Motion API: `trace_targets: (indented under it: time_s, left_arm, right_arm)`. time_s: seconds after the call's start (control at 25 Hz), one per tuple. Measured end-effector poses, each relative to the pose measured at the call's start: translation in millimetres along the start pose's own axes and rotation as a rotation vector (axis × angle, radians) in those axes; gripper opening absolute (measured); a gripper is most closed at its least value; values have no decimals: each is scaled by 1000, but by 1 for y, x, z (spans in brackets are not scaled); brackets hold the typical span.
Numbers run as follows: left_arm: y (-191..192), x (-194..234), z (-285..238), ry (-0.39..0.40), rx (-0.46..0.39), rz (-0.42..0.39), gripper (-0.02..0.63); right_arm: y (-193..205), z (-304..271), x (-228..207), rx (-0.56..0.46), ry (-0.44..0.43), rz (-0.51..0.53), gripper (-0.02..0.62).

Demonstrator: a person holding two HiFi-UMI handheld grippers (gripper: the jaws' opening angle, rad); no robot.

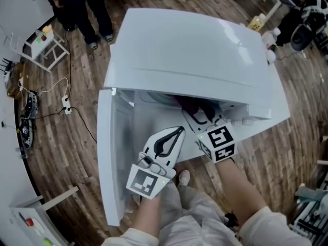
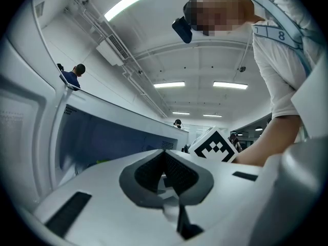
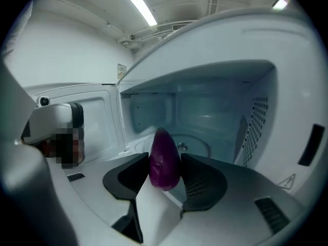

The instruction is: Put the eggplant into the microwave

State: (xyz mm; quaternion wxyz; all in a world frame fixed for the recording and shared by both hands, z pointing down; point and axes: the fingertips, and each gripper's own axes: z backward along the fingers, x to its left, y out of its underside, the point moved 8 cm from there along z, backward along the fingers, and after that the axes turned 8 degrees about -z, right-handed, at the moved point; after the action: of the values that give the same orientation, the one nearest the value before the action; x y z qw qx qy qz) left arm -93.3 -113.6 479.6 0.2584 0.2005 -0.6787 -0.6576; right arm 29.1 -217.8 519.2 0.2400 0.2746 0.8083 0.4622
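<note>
Eggplant [image 3: 164, 158], purple, sits clamped tip-up in the right hand-held gripper [image 3: 165, 174], at the mouth of the open microwave [image 3: 205, 111]; the left hand-held gripper [image 2: 165, 174] is clenched empty beside the swung-out door [image 1: 110, 152].

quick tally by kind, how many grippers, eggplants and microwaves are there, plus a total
grippers: 2 (left gripper, shut and empty; right gripper, holding the eggplant)
eggplant: 1
microwave: 1, door open
total: 4
</note>
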Motion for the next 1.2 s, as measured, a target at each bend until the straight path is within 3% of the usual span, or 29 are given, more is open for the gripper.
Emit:
trace_targets:
  time_s: [0.64,1.2]
  left_arm:
    - [19,27,-3,-113,-2,20,2]
    - [27,45,-18,-141,4,10,2]
  right_arm:
    - [3,-50,3,3,120,-15,216]
    - [11,-55,-1,-52,162,-31,227]
